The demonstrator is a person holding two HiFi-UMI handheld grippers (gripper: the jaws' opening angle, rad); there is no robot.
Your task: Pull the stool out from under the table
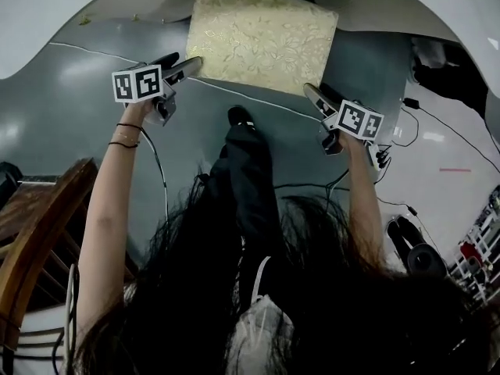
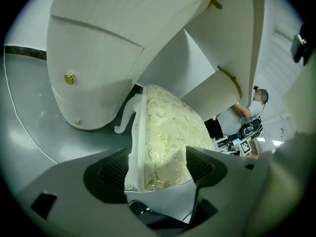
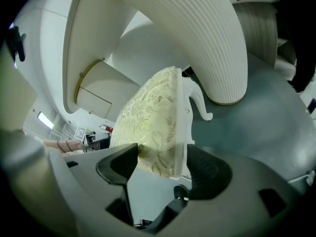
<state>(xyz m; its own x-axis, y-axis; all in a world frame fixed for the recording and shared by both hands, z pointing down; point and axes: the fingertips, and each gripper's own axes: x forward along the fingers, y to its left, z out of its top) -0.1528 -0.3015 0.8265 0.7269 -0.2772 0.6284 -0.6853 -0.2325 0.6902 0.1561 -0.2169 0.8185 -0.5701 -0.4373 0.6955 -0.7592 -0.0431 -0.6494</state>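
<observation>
straddling corners of the square, leaf-brocade stool (image 1: 262, 41): left gripper (image 1: 187, 65) and right gripper (image 1: 312, 94), jaws wide, unclamped.

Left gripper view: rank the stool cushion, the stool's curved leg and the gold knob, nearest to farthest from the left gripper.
1. Stool cushion, between the open fingers.
2. Curved leg, beyond, left of the cushion.
3. Gold knob, farthest, upper left on the table base.
</observation>
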